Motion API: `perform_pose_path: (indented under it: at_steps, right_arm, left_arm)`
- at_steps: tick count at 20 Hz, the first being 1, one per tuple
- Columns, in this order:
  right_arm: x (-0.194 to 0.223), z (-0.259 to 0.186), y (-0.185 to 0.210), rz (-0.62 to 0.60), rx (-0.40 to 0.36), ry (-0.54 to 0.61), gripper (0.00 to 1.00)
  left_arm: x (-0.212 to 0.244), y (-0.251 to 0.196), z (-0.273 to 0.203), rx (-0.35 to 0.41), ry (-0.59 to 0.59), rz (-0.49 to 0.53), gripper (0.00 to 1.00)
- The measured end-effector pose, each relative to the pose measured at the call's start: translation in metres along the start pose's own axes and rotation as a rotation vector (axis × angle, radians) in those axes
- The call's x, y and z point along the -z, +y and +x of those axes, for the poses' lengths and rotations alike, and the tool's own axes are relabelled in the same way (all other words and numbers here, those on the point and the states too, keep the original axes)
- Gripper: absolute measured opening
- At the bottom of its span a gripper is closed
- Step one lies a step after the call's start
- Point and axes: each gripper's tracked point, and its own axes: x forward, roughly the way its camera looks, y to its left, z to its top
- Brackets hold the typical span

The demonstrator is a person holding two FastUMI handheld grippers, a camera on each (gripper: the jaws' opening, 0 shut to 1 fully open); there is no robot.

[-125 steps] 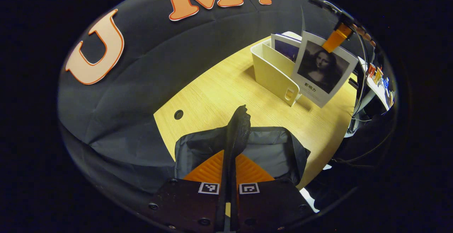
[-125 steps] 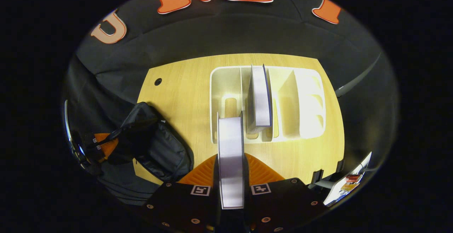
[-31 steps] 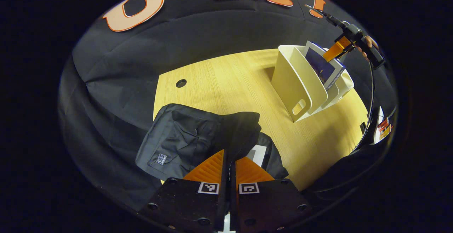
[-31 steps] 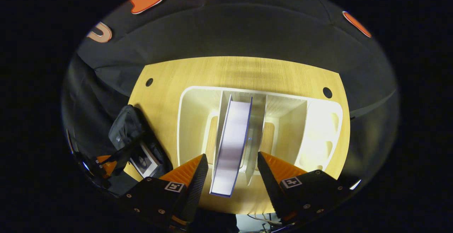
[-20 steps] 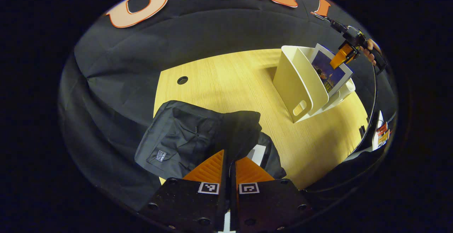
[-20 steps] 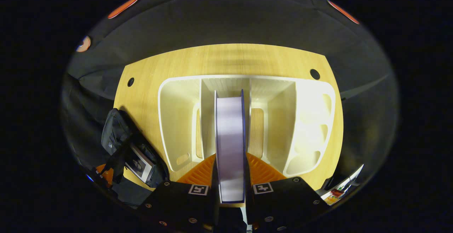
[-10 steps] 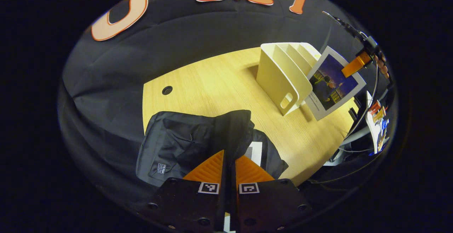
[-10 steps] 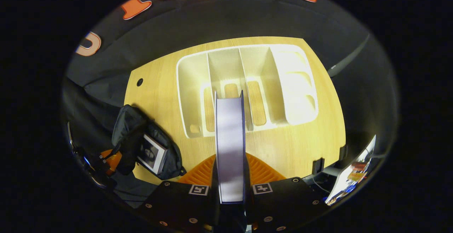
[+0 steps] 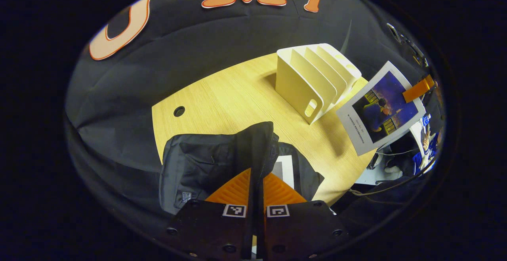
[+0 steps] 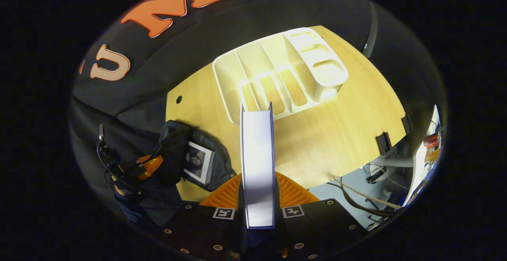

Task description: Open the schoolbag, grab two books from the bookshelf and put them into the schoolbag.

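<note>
Two books, one schoolbag, one bookshelf, all logged against the wooden table (image 10: 336, 122). Book one: portrait-cover book (image 10: 197, 161), lying inside the open black schoolbag (image 9: 206, 162) at the table's near left corner, cover up, seen in the left gripper view as a pale patch (image 9: 284, 170) in the bag's mouth. Book two: blue-cover book (image 10: 257, 162), pinched edge-on between both fingers of the right gripper (image 10: 257, 191), held in the air above the table's near edge, clear of the shelf; in the left gripper view (image 9: 382, 108) hanging cover-outward off the table's right side, that gripper's finger (image 9: 418, 88) clipped on its upper corner. Bookshelf: cream plastic file rack (image 10: 279, 73) with four slots, standing on the table's far half, well apart from the bag, no books in its slots. Left gripper (image 9: 256, 183): fingers pressed together on the raised flap (image 9: 259, 142) of the schoolbag, holding the opening up; seen in the right gripper view (image 10: 148, 166) at the bag's left side. Round cable hole (image 9: 179, 111) in the table's far left corner.
</note>
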Motion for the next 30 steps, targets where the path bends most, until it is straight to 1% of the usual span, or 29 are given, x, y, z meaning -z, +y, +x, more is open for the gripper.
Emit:
perform_pose_path:
  at_steps: [3,7,9,15,21,23,26,30]
  right_arm:
    - [0.014,0.006,0.025,0.004,-0.095,0.002,0.28]
    - [0.022,0.030,0.061,0.023,-0.213,0.005,0.28]
    - [0.030,0.045,0.078,0.030,-0.268,0.029,0.28]
    - [0.038,0.087,0.118,0.027,-0.361,0.069,0.26]
    - [0.051,0.123,0.166,0.068,-0.504,0.101,0.26]
    - [0.058,0.134,0.179,0.112,-0.522,0.106,0.27]
    - [0.063,0.147,0.192,0.091,-0.548,0.080,0.26]
    - [0.076,0.171,0.214,0.117,-0.582,0.085,0.26]
  left_arm:
    - [-0.008,0.008,-0.009,-0.007,-0.006,0.010,0.05]
    - [-0.017,0.020,-0.020,-0.025,-0.016,0.001,0.04]
    - [-0.019,0.022,-0.022,-0.034,-0.021,0.000,0.04]
    - [-0.026,0.022,-0.029,-0.039,-0.035,-0.017,0.04]
    - [-0.037,0.024,-0.034,-0.039,-0.057,-0.031,0.04]
    - [-0.039,0.022,-0.031,-0.041,-0.067,-0.042,0.04]
    - [-0.042,0.019,-0.037,-0.031,-0.083,-0.045,0.04]
    - [-0.047,0.013,-0.043,-0.016,-0.098,-0.039,0.04]
